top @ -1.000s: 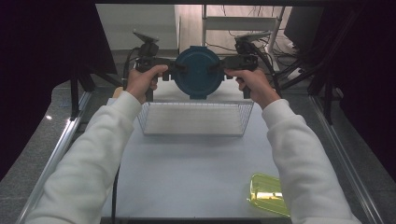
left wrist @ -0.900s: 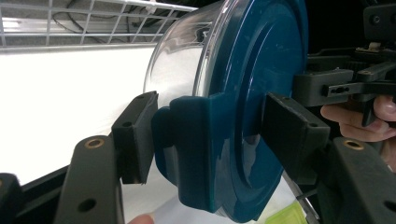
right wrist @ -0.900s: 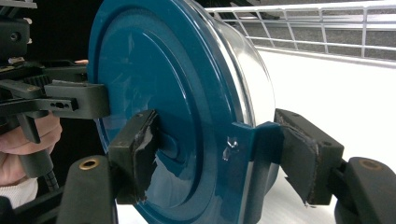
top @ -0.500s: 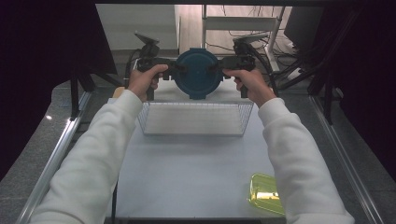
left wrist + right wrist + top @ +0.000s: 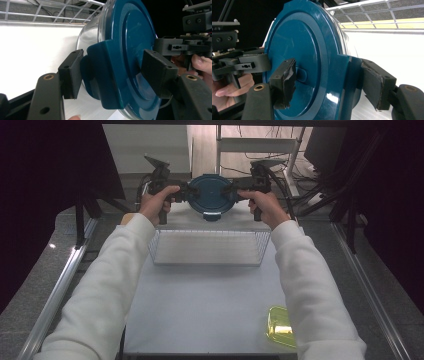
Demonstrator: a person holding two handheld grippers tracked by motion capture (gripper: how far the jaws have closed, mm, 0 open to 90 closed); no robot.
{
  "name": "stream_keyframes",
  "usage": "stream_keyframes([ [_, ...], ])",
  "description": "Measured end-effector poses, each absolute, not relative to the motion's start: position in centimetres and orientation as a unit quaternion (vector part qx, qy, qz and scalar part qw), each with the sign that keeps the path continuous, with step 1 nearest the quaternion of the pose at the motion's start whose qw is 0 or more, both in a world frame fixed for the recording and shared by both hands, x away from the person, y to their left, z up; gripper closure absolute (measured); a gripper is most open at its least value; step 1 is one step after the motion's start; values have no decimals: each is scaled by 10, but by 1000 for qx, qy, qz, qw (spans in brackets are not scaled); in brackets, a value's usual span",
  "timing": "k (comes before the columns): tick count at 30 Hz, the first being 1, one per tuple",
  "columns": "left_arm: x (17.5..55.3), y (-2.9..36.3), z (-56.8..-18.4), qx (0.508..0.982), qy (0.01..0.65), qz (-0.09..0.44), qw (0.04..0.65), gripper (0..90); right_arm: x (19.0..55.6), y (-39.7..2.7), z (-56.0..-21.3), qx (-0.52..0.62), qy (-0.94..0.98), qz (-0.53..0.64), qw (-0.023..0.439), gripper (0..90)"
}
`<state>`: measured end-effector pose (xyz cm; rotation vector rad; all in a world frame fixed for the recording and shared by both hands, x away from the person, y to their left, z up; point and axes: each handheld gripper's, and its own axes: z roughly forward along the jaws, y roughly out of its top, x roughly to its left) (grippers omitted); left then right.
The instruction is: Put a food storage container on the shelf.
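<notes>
Gripping round glass container w/ blue lid (image 5: pixel 212 196) from both sides: left gripper (image 5: pixel 188 194) & right gripper (image 5: pixel 231 187) each clamped on a lid latch, held level above desk (image 5: pixel 200 295), beyond wire basket (image 5: pixel 207 247), prob. for lowering in.

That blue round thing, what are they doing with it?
A person is carrying a clear round container with a blue lid, gripping it from both sides at once. The left gripper has its jaws around one lid latch, and the right gripper has its jaws around the opposite latch. The container hangs in the air just beyond the far edge of a wire basket on the white table. A small yellow-green box sits near the table's front corner.
</notes>
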<state>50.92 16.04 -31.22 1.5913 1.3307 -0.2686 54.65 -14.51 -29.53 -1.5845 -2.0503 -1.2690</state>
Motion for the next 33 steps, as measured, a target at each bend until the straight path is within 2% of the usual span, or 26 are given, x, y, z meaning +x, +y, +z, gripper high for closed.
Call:
stream_keyframes([
  [14,516,166,-321,650,551,-140,504,347,549,-143,-300,-563,-688,-439,130,320],
  [17,517,165,-325,649,556,-148,498,322,548,-143,-302,-564,-691,-431,139,307],
  [33,516,162,-325,653,553,-131,501,289,545,-144,-304,-554,-694,-441,132,297],
])
